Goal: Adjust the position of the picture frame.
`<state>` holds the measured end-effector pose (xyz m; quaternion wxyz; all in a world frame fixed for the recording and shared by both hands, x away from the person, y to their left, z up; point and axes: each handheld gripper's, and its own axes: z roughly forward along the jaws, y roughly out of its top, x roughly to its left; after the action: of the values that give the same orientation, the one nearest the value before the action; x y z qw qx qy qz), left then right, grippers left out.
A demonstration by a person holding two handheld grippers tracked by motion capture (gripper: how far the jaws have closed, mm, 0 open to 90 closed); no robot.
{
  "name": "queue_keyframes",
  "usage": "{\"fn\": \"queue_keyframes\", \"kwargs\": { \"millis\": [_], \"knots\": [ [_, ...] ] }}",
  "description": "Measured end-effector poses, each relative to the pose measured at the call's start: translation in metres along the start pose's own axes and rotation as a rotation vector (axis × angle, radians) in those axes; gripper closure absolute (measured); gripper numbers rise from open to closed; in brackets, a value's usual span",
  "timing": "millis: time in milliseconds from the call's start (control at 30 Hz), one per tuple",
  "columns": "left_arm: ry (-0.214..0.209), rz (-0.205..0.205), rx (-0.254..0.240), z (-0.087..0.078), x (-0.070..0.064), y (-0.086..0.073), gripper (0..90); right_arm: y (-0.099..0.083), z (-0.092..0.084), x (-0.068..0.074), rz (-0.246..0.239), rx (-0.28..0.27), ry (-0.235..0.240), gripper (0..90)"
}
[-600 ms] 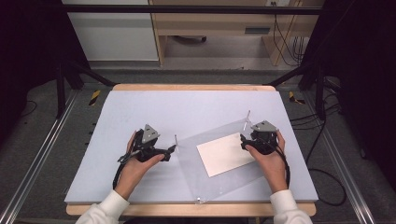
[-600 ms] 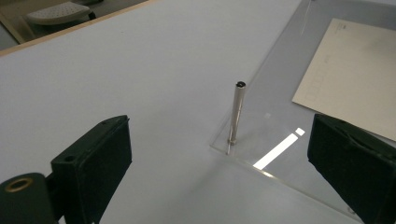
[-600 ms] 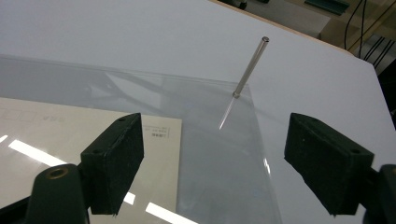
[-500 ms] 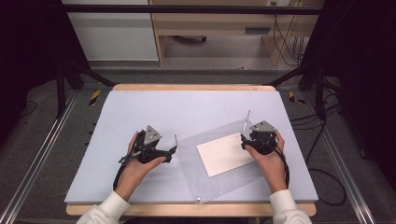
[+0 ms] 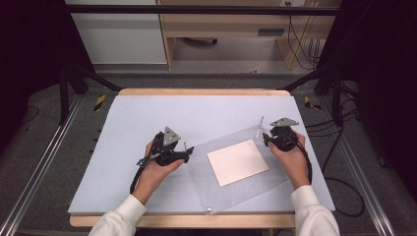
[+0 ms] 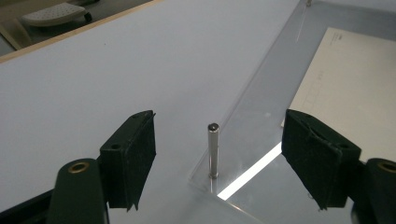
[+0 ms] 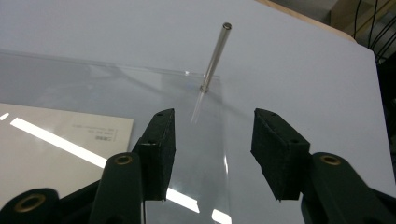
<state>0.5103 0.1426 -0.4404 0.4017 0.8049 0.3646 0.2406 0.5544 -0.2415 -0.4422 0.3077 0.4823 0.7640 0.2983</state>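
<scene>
A clear plastic sheet (image 5: 231,191) lies flat on the pale table, with a cream paper (image 5: 237,162) under it. Short metal pins stand upright at its corners. My left gripper (image 5: 187,150) is at the sheet's left corner. Its jaws stand open on either side of that corner's pin (image 6: 213,149), with a gap on both sides. My right gripper (image 5: 267,137) sits at the far right corner, open. That corner's pin (image 7: 215,56) rises a little beyond its jaws, and nothing is between them except the sheet's surface (image 7: 93,84) below.
A third pin (image 5: 209,211) stands at the sheet's near edge, close to the table's wooden front rim (image 5: 196,221). Bare pale tabletop (image 5: 196,113) spreads behind and to the left of the sheet. Cables hang off the right side (image 5: 339,142).
My left gripper has slid a little to the right, up to the sheet's left corner pin. The right gripper and the sheet have stayed put.
</scene>
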Motion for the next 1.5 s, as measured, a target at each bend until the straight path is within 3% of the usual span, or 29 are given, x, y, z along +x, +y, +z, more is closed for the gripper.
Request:
{"fn": "queue_keyframes", "kwargs": {
  "millis": [67, 133, 200, 267, 367, 500, 733, 1167, 1367, 1500],
  "knots": [
    [0.009, -0.002, 0.007, 0.001, 0.0, -0.003, 24.4, 0.0, 0.001, -0.001, -0.004, 0.007, -0.011, 51.2],
    [0.01, -0.036, 0.011, 0.003, -0.001, -0.006, 22.8, -0.001, 0.006, -0.004, -0.021, 0.021, -0.034, 53.0],
    [0.01, -0.028, 0.0, 0.004, -0.004, -0.006, 22.8, -0.001, 0.013, -0.005, -0.015, 0.034, -0.022, 54.4],
    [0.022, -0.007, -0.004, 0.005, -0.006, -0.006, 25.3, 0.007, 0.021, -0.005, -0.009, 0.009, -0.005, 58.4],
    [0.026, -0.014, 0.0, 0.008, -0.006, -0.005, 30.4, 0.014, 0.027, -0.005, -0.001, -0.008, 0.008, 60.4],
    [0.021, -0.042, 0.018, 0.015, -0.004, -0.007, 37.0, 0.023, 0.047, -0.009, 0.085, 0.007, 0.039, 65.9],
    [0.025, -0.051, 0.007, 0.016, -0.005, -0.01, 38.8, 0.028, 0.065, -0.008, 0.081, 0.02, 0.048, 72.6],
    [0.051, -0.06, 0.006, 0.016, -0.016, -0.016, 41.3, 0.026, 0.073, -0.01, 0.107, 0.021, 0.059, 83.9],
    [0.083, -0.077, 0.025, 0.019, -0.018, -0.02, 47.8, 0.026, 0.073, -0.01, 0.121, 0.019, 0.068, 84.4],
    [0.08, -0.108, 0.029, 0.025, -0.017, -0.021, 58.0, 0.026, 0.073, -0.01, 0.121, 0.019, 0.066, 84.4]
  ]
}}
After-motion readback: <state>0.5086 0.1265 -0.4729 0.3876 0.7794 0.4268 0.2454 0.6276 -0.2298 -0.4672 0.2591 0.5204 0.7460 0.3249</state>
